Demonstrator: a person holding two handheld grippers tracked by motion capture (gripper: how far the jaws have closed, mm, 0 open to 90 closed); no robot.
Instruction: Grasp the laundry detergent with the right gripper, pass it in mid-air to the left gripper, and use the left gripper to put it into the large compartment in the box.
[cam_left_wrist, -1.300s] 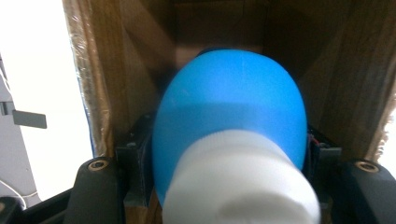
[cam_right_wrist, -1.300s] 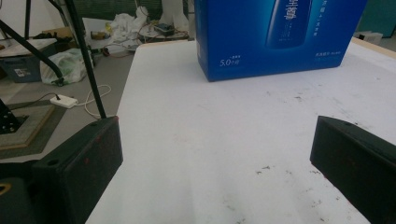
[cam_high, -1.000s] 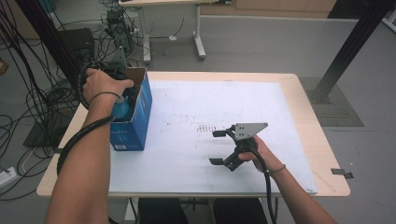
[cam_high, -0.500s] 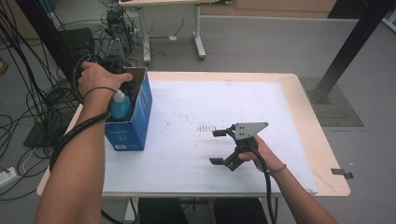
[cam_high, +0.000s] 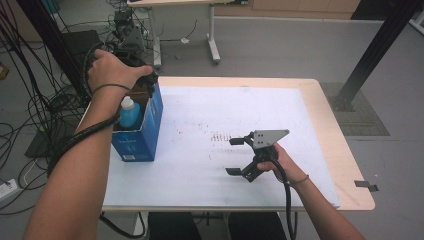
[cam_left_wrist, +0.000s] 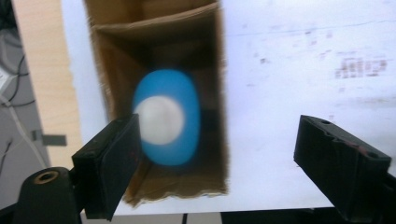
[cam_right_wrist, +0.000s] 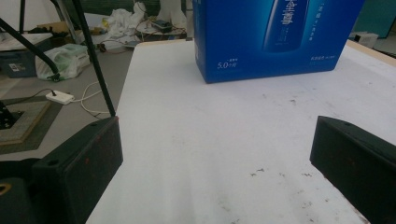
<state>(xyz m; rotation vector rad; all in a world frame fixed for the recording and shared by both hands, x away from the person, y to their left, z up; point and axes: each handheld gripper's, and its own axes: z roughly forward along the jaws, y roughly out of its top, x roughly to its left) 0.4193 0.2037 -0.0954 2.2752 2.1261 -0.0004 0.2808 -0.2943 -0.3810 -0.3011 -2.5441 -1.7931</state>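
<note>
One bottle (cam_left_wrist: 167, 122) sits upright inside the open blue box (cam_high: 145, 132) at the table's left edge, dropped in and let go.

Your left gripper (cam_left_wrist: 217, 154) hangs above it, its jaws just opened and gripping nothing (white cap showing between them). Your right gripper (cam_high: 239, 156) rests spread and empty on the white sheet (cam_high: 240, 120). Next, probably, lift clear without catching the box wall.

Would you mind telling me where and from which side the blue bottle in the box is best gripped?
Grip the blue bottle at its white cap or the neck just under it, coming straight down from above. It stands upright inside the open-topped blue box, whose walls shield its sides, so probably the top alone is reachable. The left tongs, open, are already overhead.
</note>
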